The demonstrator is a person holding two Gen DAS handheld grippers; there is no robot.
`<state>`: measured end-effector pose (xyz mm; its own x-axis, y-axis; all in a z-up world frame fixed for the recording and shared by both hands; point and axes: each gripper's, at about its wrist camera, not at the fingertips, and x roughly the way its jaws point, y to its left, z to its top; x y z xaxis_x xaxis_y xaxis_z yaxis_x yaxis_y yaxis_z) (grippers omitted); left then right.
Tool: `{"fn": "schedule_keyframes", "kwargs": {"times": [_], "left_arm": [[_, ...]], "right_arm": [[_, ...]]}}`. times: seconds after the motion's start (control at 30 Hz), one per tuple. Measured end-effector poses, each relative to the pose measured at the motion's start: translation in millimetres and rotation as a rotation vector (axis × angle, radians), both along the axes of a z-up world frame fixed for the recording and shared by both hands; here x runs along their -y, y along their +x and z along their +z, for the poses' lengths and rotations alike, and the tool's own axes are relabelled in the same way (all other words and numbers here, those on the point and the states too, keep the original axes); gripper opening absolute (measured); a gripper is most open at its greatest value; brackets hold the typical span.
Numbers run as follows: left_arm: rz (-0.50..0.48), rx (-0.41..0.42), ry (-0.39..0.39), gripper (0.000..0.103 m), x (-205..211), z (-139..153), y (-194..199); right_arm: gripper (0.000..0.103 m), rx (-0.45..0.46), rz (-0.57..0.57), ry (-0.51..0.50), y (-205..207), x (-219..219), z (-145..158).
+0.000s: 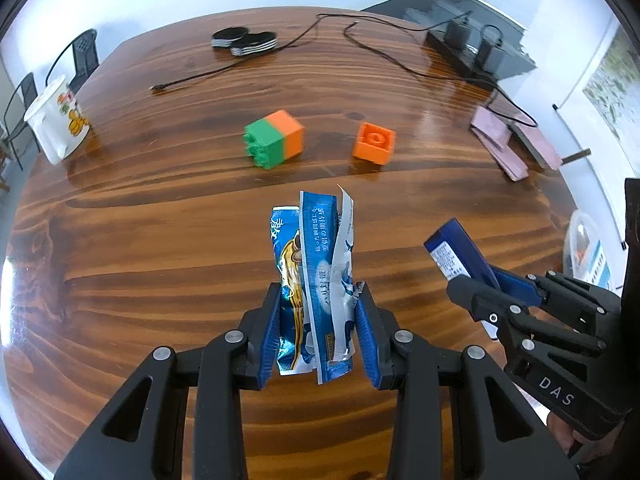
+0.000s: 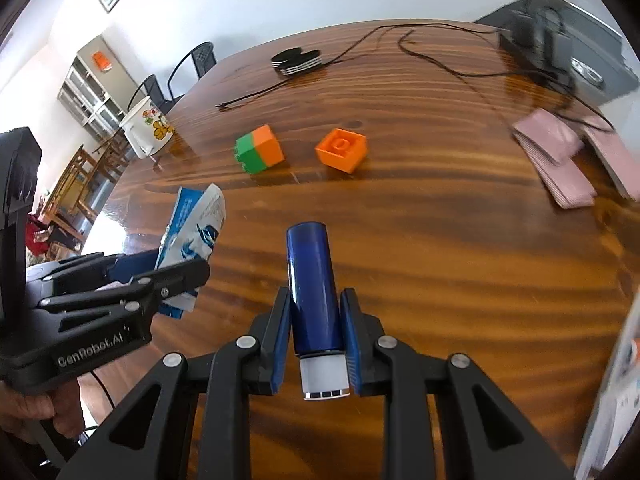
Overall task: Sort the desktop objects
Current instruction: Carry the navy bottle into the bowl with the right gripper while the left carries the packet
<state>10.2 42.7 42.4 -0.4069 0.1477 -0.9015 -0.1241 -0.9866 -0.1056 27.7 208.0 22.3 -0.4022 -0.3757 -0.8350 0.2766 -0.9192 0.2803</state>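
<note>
Left gripper (image 1: 316,336): pinching blue snack packets (image 1: 316,280) above table (image 1: 160,240); right gripper (image 2: 316,340): clamped on blue tube (image 2: 314,292). Two-tone block (image 1: 274,138), orange block (image 1: 374,143) beyond. Carry both level, grips firm

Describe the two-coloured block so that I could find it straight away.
Look at the middle of the wooden table, beyond both tongs. Two toy blocks lie there side by side, apart. The two-coloured block is the one nearer the white cartoon mug: half green, half orange, while its neighbour is all orange.
</note>
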Motion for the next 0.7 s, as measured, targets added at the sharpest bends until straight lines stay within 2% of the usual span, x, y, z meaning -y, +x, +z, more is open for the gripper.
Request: {"fn": "schedule_keyframes", "kwargs": {"times": [0.7], "left_arm": [[-0.178,-0.076,-0.012,0.038,-118,23,37]], "right_arm": [[0.027,-0.045,-0.219,-0.015,65,-130,21]]}}
